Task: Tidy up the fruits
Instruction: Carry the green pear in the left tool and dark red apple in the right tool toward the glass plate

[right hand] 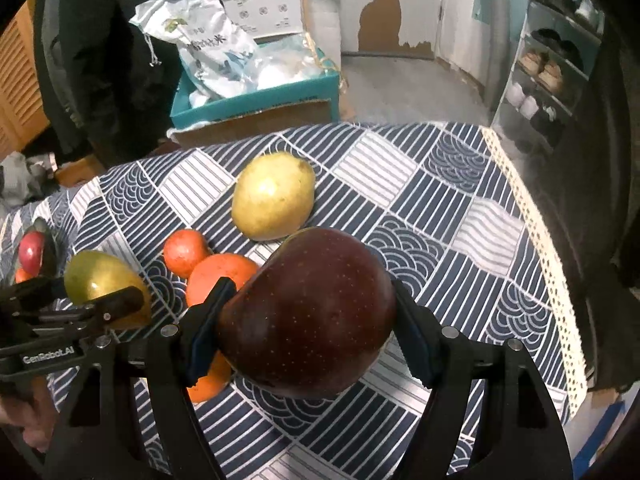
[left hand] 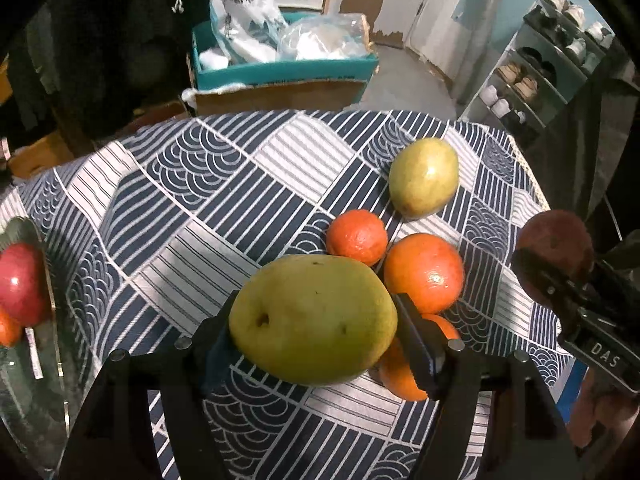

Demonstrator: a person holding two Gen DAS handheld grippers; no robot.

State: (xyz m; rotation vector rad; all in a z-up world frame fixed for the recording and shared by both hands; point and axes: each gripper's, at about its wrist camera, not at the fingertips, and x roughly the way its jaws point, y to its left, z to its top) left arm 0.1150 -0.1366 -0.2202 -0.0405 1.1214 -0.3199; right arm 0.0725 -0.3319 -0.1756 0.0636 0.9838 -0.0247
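**Fruit sorting: two pieces lifted, four left on the desk**

The left claw (left hand: 314, 336) is clamped on a green-yellow pear (left hand: 312, 318), with both pads pressed against its sides. The right claw (right hand: 306, 332) grips a dark red pear-shaped fruit (right hand: 308, 316) in the same manner. Both fruits appear clear of the patterned cloth.

At the left edge of the desk (left hand: 180, 240), a glass plate (left hand: 24, 360) already carries a red apple (left hand: 20, 280) and a small orange fruit (left hand: 8, 330). This is judged to be the collection point, so part of the sorting is complete.

Remaining on the cloth, toward the right side of the desk:
- a second green-yellow pear (left hand: 424, 178), nearest the far edge;
- a small orange (left hand: 356, 236);
- a large orange (left hand: 424, 272), touching the small one;
- a third orange (left hand: 400, 368), partly hidden behind the left claw.

Both held fruits are not yet set down. Roughly two thirds of the task remains.
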